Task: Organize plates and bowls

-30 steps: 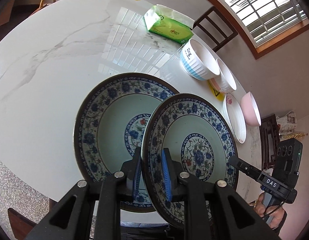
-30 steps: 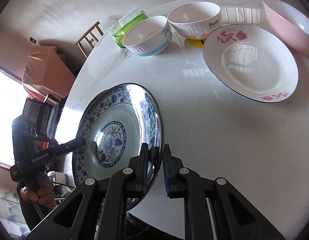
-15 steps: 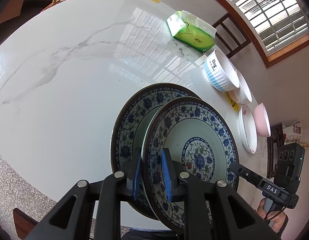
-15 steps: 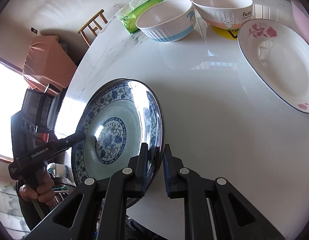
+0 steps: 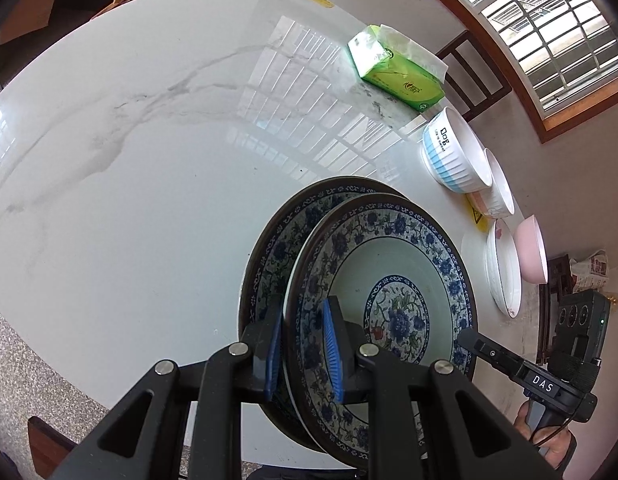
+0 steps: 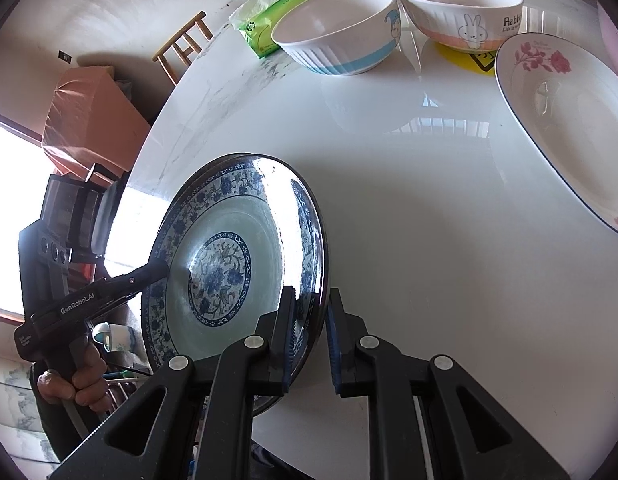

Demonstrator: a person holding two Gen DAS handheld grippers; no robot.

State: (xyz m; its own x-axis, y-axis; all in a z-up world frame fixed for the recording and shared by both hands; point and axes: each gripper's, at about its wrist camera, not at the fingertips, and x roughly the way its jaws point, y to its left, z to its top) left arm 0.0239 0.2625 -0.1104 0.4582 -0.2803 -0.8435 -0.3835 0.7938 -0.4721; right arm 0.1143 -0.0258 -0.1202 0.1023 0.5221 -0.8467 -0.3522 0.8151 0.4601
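Note:
I hold a blue-and-white floral plate [image 5: 393, 292] by opposite rims. My left gripper [image 5: 301, 354] is shut on its near rim. My right gripper [image 6: 311, 338] is shut on the other rim of the same plate [image 6: 229, 264]. The plate hovers almost directly over a second matching plate [image 5: 269, 256] that lies on the white marble table [image 5: 149, 160]; only a sliver of the lower plate's rim shows. A white plate with pink roses [image 6: 569, 120], a blue-striped bowl [image 6: 337, 32], a rabbit bowl [image 6: 461, 12] and a pink bowl [image 5: 531, 248] stand at the table's far side.
A green tissue pack [image 5: 393, 70] lies near the bowls. A yellow sticker [image 6: 465, 58] sits under the rabbit bowl. Wooden chairs [image 6: 181, 46] stand around the table. The table's near edge runs just below the plates.
The held plate has moved across and now nearly covers the plate on the table. Both grippers stayed shut on it.

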